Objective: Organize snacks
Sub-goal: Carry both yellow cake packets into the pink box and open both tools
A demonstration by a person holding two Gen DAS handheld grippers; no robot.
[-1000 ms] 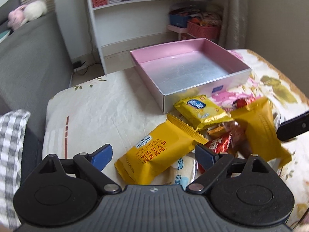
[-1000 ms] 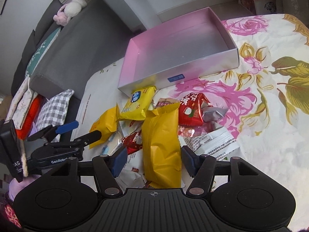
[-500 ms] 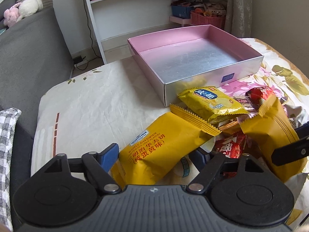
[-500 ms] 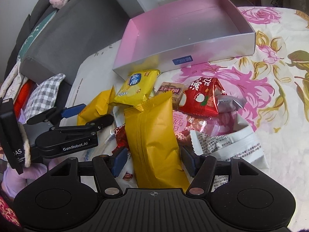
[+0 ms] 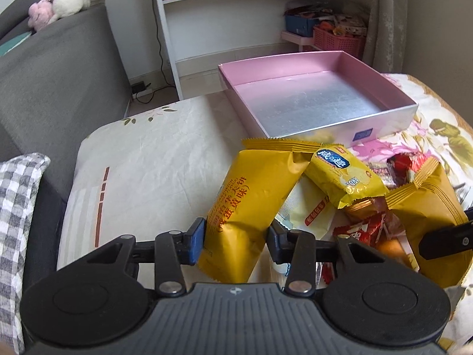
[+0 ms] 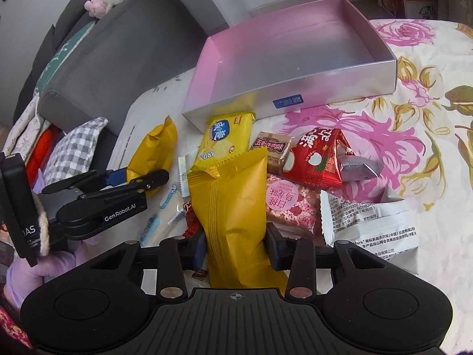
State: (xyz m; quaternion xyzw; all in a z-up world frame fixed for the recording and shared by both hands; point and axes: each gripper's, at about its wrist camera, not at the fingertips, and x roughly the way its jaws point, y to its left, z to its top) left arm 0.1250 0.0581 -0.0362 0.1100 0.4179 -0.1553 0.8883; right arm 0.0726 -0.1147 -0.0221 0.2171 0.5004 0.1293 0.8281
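White shelving (image 5: pixel 236 14) and a grey sofa (image 5: pixel 59 68) stand behind the table, which is draped in a cream cloth printed with pink roses (image 6: pixel 414 153). On it we see an open pink-lined silver cardboard box (image 5: pixel 384 115), nothing inside it, with a heap of snacks just in front of its near wall. Our left gripper (image 5: pixel 235 238) pinches a long orange-yellow foil sandwich-biscuit pack (image 5: pixel 251 201) between its blue pads, the pack's far end tilted up toward the box. Our right gripper (image 6: pixel 235 247) clamps a second plain orange-yellow foil pack (image 6: pixel 233 207) the same way. Between the two packs lies a small bright-yellow cracker packet with a blue oval label (image 6: pixel 226 143), touching the box wall. A red triangular pouch (image 6: pixel 317 155), a pink-speckled nougat bar (image 6: pixel 291 205) and a white printed wrapper (image 6: pixel 369 224) lie to the right.
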